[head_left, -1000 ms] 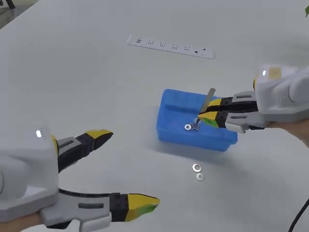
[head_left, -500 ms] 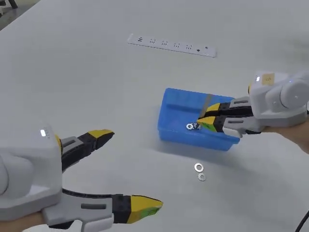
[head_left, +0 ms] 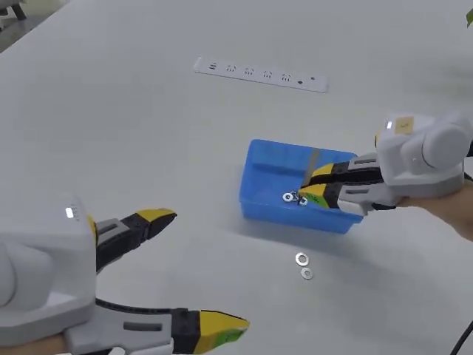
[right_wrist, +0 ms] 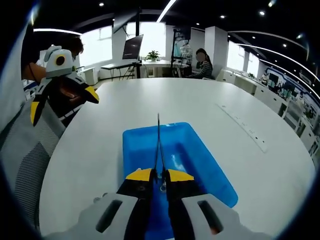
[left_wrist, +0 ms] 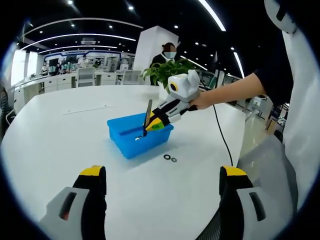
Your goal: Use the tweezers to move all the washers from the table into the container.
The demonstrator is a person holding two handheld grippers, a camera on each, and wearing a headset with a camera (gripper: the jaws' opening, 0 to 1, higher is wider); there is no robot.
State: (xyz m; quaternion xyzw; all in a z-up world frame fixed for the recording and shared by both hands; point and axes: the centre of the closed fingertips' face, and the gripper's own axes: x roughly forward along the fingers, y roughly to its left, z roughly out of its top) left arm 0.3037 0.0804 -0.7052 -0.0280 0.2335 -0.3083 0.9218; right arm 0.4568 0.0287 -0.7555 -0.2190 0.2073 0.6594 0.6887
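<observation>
My right gripper is shut on a pair of metal tweezers over the blue container. The tweezer tips reach down to several washers lying inside it; whether they hold one I cannot tell. Two washers lie on the white table in front of the container, also seen in the left gripper view as small rings. In the right gripper view the tweezers stick out from between the shut fingertips over the container. My left gripper is open at the near left, nothing between its fingers.
A white power strip lies at the far side of the table. A potted plant stands beyond the table's edge, with a person behind it. Bare tabletop spreads to the left of the container.
My right gripper has lowered and tipped the tweezers further down into the container. The left gripper has barely moved.
</observation>
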